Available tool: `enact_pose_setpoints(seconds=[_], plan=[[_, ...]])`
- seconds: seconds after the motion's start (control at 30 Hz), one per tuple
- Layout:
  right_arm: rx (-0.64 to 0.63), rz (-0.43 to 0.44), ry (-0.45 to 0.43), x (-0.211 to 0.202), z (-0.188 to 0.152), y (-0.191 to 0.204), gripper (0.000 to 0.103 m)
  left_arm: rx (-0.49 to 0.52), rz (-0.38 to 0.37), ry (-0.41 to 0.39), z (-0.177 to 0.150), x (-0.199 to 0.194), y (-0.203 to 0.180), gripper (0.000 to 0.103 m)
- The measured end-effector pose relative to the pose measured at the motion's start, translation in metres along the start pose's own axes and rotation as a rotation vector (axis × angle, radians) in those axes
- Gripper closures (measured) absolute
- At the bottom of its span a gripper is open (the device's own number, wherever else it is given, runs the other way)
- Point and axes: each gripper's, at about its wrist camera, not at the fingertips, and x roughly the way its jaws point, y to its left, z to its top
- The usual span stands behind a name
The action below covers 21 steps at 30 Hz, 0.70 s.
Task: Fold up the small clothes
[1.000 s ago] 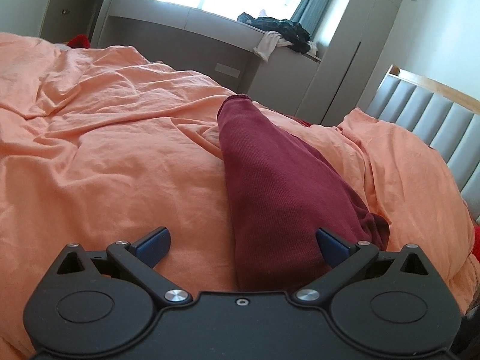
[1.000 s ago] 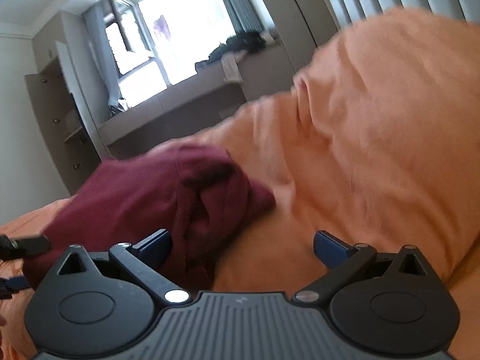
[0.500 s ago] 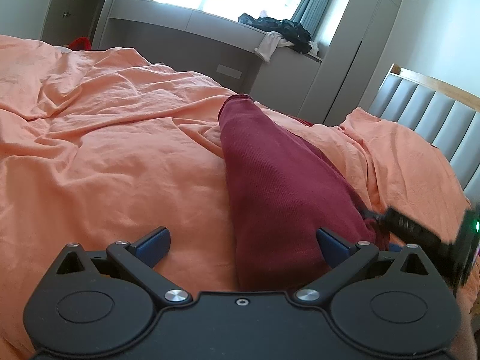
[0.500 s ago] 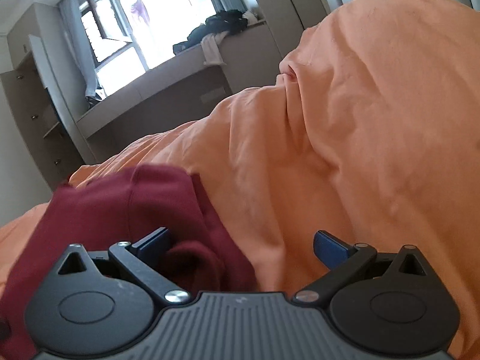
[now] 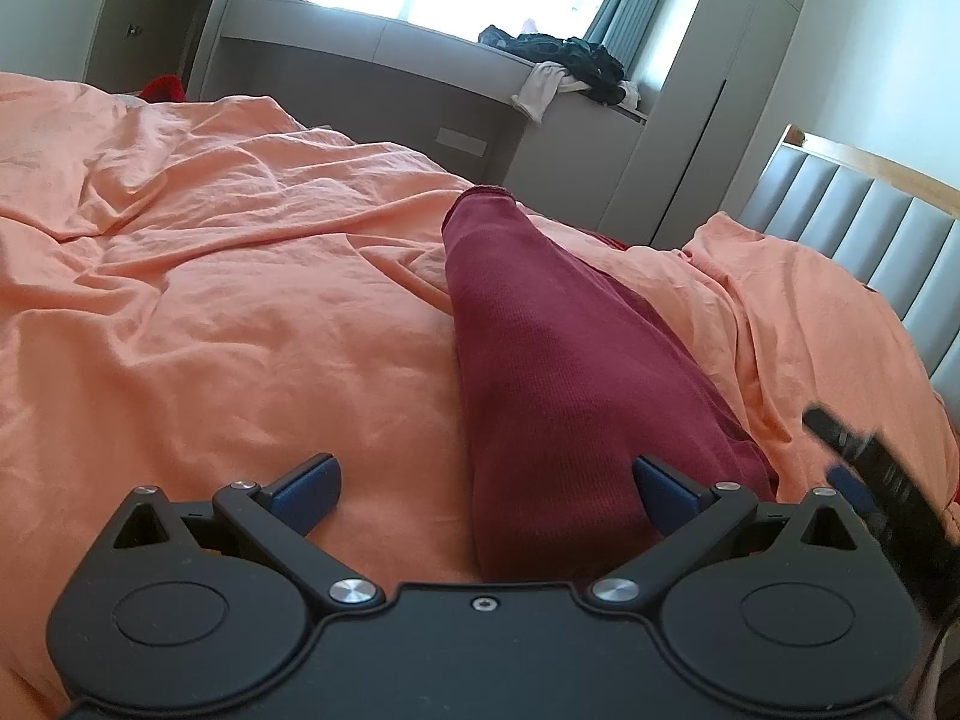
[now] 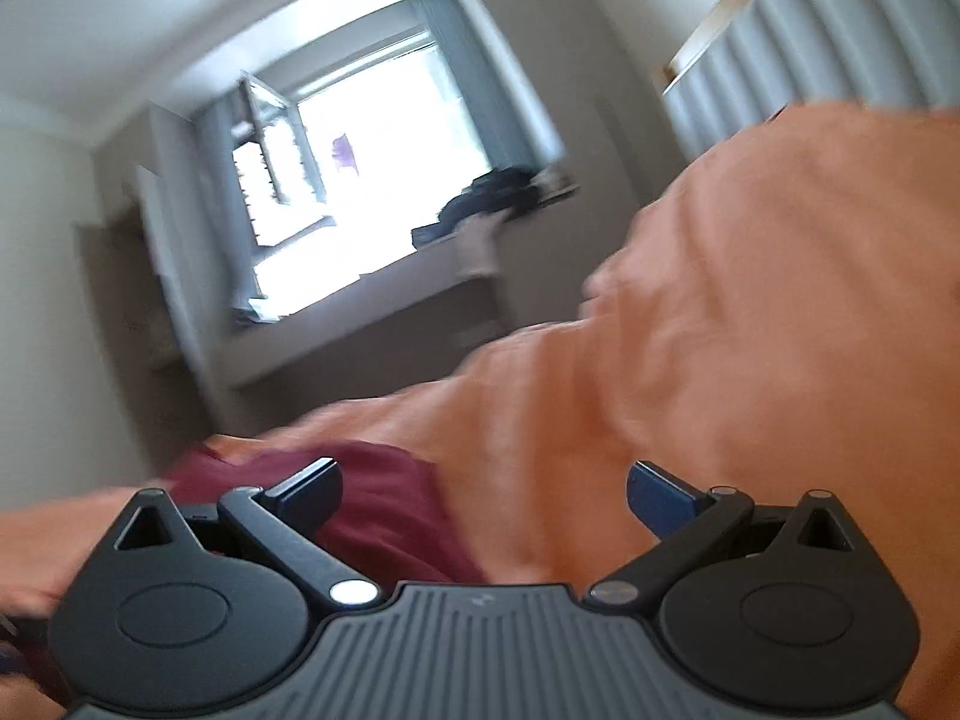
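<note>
A long dark red garment lies folded lengthwise on the orange bedsheet, running away from me. My left gripper hovers open over its near end, with the right fingertip above the cloth and nothing held. The right gripper shows blurred at the left wrist view's right edge. In the blurred right wrist view, my right gripper is open and empty, with the red garment low beneath its left finger and the orange sheet ahead.
A grey padded headboard stands at the right. Beyond the bed runs a grey window bench with a pile of dark clothes. A tall wardrobe stands beside it. Something red lies past the bed's far left.
The right gripper has lifted and tilted upward, away from the garment's bunched end, and its view is blurred by motion. The left gripper has stayed where it was, open.
</note>
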Motion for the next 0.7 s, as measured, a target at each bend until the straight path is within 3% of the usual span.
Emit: enact_pose_setpoints(seconds=[0.07, 0.2, 0.37, 0.5, 0.7], plan=[[0.032, 0.083, 0.003, 0.011, 0.01, -0.004, 0.0, 0.0, 0.0, -0.003, -0.001, 0.0, 0.001, 0.0], [-0.003, 0.164, 0.043, 0.041, 0.02, -0.002, 0.0, 0.001, 0.004, -0.011, -0.003, 0.0, 0.0, 0.0], [-0.039, 0.289, 0.208, 0.087, 0.014, -0.004, 0.0, 0.001, 0.006, -0.012, -0.003, 0.0, -0.001, 0.0], [-0.014, 0.292, 0.325, 0.11, 0.002, -0.009, 0.0, 0.002, 0.006, -0.012, -0.003, 0.0, -0.001, 0.0], [0.077, 0.389, 0.357, 0.111, -0.006, -0.022, 0.0, 0.001, 0.007, -0.012, -0.003, 0.0, -0.001, 0.0]])
